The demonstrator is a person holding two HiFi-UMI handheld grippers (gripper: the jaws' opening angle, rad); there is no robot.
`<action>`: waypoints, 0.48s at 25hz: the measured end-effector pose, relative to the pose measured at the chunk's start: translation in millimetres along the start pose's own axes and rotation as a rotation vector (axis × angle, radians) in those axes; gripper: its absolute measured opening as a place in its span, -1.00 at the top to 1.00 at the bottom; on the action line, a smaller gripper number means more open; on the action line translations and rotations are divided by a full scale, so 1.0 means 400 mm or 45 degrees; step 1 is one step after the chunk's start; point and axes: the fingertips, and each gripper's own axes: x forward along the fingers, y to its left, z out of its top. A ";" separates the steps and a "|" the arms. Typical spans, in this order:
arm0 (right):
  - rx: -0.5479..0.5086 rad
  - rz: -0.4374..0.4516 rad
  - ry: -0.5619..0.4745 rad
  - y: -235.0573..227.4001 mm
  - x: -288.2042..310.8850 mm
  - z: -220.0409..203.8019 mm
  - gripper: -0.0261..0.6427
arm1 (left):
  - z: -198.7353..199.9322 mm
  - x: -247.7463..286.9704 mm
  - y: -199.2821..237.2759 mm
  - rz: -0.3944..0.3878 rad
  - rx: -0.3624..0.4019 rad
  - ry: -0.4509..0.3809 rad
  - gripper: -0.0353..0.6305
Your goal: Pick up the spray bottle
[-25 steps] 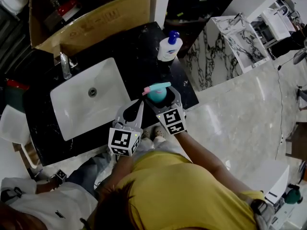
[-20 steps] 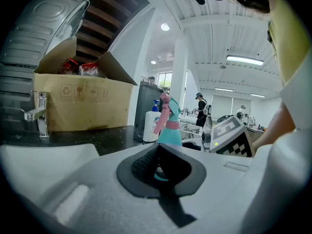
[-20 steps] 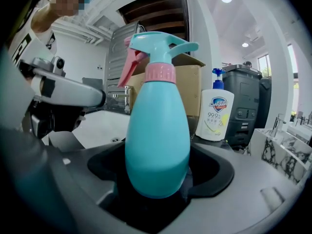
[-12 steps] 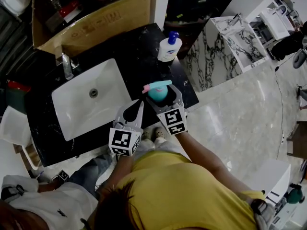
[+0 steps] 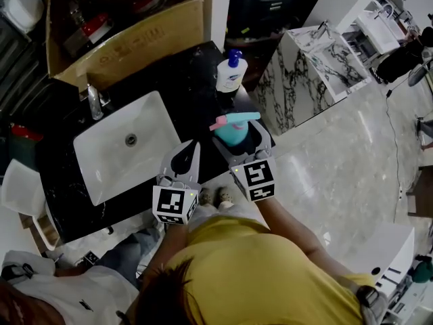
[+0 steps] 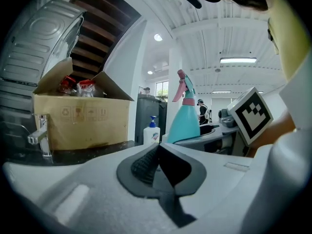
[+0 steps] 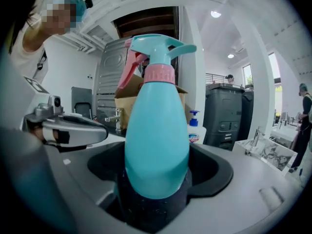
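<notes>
The spray bottle [image 5: 233,130] is teal with a pink collar and trigger. It stands upright between the jaws of my right gripper [image 5: 237,138], which is shut on its body, over the right end of the black counter [image 5: 196,80]. In the right gripper view the spray bottle [image 7: 157,130] fills the middle, with the jaws of the right gripper [image 7: 157,182] on both sides of its lower body. My left gripper [image 5: 185,160] is just to the left, near the sink's front right corner. In its own view the left gripper [image 6: 158,165] is shut on nothing, and the spray bottle [image 6: 185,118] shows to its right.
A white sink [image 5: 101,164] with a faucet [image 5: 95,101] is set in the counter. A white soap pump bottle [image 5: 229,73] stands at the counter's back right. An open cardboard box [image 5: 128,42] sits behind. A marble-patterned unit [image 5: 304,80] stands to the right. Another person's sleeve [image 5: 47,293] shows at lower left.
My right gripper has carried the spray bottle a little to the right, toward the counter's right edge, and it looks slightly larger. The left gripper has stayed shut beside it.
</notes>
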 end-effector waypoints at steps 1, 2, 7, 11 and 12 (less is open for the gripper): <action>0.009 -0.019 -0.007 -0.008 -0.016 0.012 -0.22 | 0.013 -0.003 0.000 0.006 0.006 -0.013 0.88; 0.018 -0.039 -0.014 -0.017 -0.031 0.024 -0.22 | 0.025 -0.005 -0.001 0.012 0.012 -0.027 0.88; 0.032 -0.157 -0.057 -0.063 -0.106 0.072 -0.22 | 0.075 -0.008 -0.012 0.032 0.045 -0.065 0.88; 0.046 -0.203 -0.101 -0.080 -0.148 0.099 -0.22 | 0.106 -0.017 -0.022 0.035 0.063 -0.093 0.88; 0.048 -0.210 -0.107 -0.083 -0.155 0.103 -0.22 | 0.113 -0.018 -0.025 0.035 0.065 -0.097 0.88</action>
